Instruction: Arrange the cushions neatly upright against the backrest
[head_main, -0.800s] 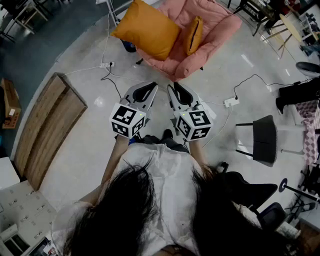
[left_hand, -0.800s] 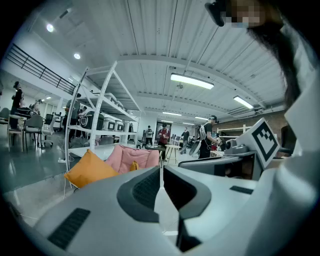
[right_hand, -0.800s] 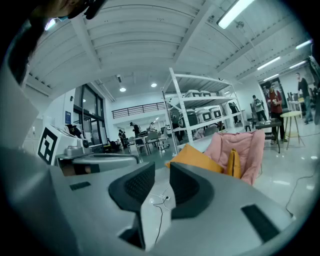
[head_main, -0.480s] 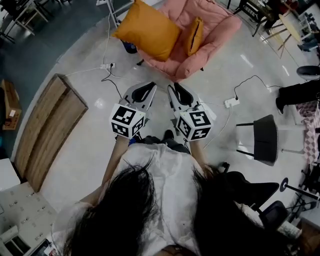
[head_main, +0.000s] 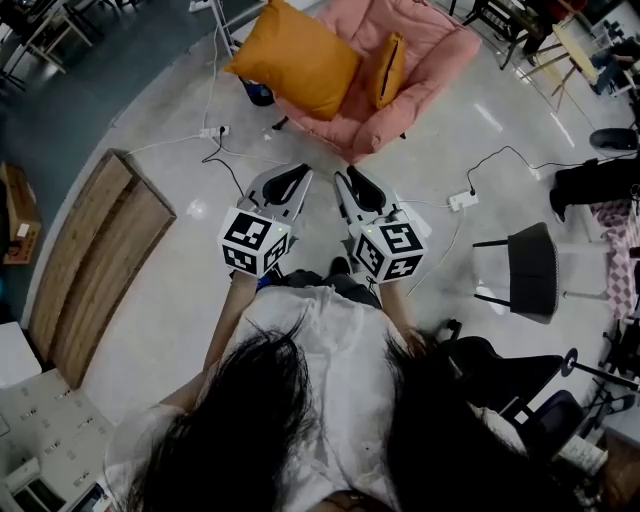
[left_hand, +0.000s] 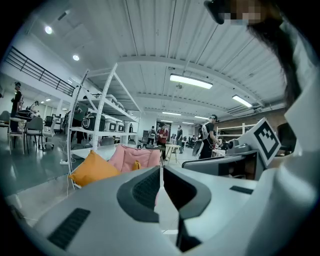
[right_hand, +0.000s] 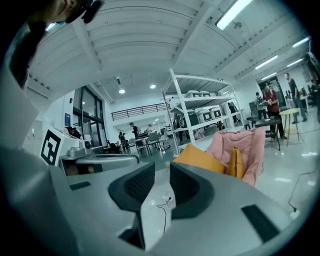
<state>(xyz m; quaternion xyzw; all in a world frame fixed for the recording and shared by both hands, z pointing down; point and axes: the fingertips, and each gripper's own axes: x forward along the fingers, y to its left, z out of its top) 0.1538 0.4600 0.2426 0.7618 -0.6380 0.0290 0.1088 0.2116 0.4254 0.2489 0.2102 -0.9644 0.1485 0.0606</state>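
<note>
A pink lounge chair stands on the floor ahead of me. A large orange cushion leans tilted over the chair's left arm. A small orange cushion stands on edge in the seat. Both grippers are held side by side in front of the person's body, well short of the chair. My left gripper has its jaws together and holds nothing. My right gripper shows a narrow gap between its jaws, with nothing in it. The left gripper view shows the chair and the large cushion beyond the jaws; the right gripper view shows both cushions.
A long wooden board lies on the floor at left. Power strips and cables run across the floor near the chair, with another strip at right. A dark chair stands at right. A white shelving rack and people stand in the background.
</note>
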